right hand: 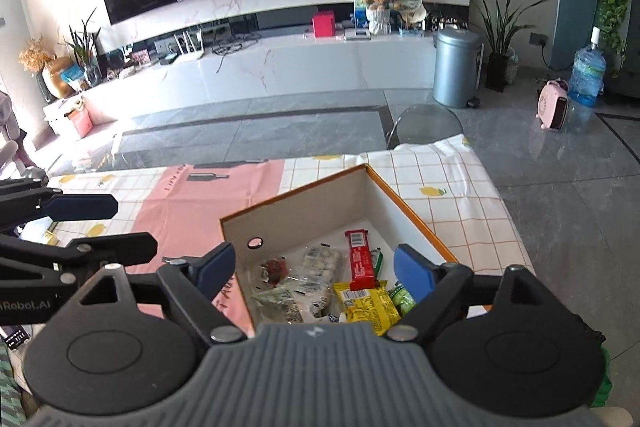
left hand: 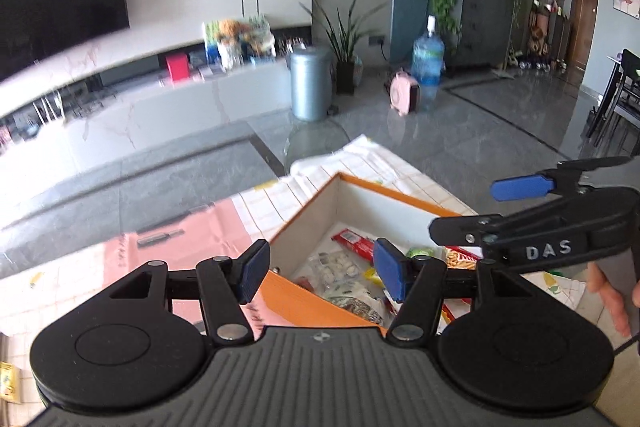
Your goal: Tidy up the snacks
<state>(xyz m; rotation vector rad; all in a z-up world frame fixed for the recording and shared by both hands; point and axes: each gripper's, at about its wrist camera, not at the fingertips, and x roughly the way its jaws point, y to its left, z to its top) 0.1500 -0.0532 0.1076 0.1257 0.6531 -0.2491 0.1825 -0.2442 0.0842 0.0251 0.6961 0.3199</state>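
hovering wide open and empty, both grippers, left gripper (left hand: 322, 273) and right gripper (right hand: 316, 273), over snack box (right hand: 304, 197).

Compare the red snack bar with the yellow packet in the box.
The red snack bar is long and narrow; the yellow packet is wider and squarer. The red bar lies toward the box's far wall; the yellow packet lies nearer the camera, under the bar's near end. Both lie flat inside the orange-edged box, untouched by either gripper.

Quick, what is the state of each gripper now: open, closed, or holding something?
Left gripper: open, holding nothing.
Right gripper: open, holding nothing, above the box.
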